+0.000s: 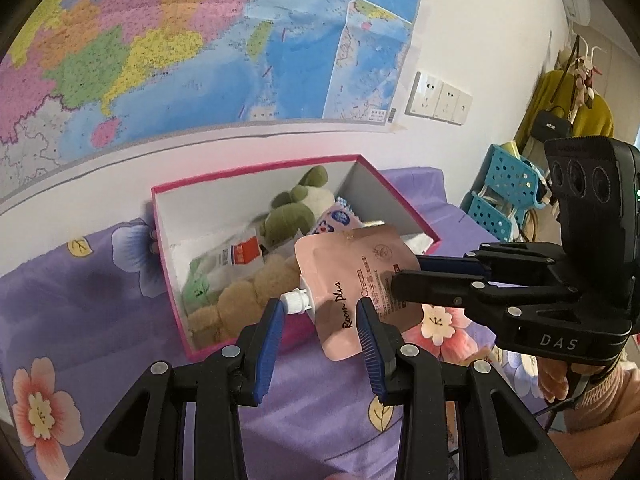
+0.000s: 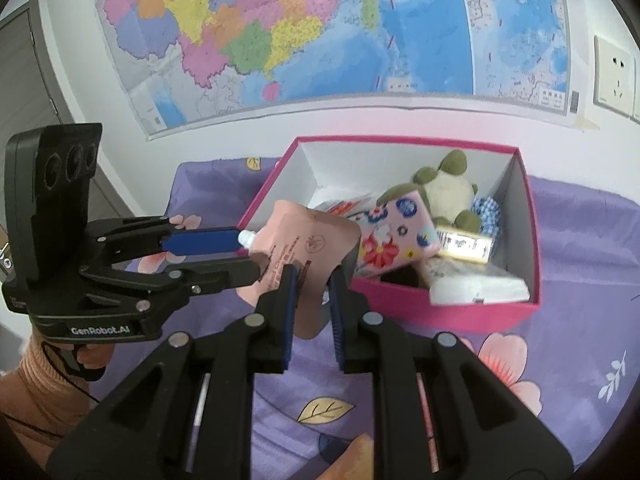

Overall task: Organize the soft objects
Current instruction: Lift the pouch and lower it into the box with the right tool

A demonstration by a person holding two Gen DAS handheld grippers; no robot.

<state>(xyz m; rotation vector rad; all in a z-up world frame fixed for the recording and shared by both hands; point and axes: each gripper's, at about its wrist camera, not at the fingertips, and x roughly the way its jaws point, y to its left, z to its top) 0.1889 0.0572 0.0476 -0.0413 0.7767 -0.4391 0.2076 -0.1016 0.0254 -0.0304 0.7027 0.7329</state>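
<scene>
A pink spouted pouch [image 1: 352,280] with a white cap hangs in the air at the front edge of the pink box [image 1: 172,260]. My right gripper [image 2: 313,280] is shut on the pouch [image 2: 304,248]; it also shows in the left wrist view [image 1: 404,276], coming in from the right. My left gripper [image 1: 320,312] is open, its blue pads on either side of the pouch's cap end; in the right wrist view [image 2: 244,252] it reaches in from the left. The box [image 2: 440,308] holds a green and cream plush toy [image 2: 444,188], a brown plush [image 1: 240,300] and soft packets.
The box sits on a purple flowered bedsheet [image 1: 100,320] against a white wall with a large map [image 1: 180,40]. A pink flowered pack [image 2: 396,236] and a white tissue pack [image 2: 480,288] lie in the box. A blue basket rack [image 1: 504,192] stands at the right.
</scene>
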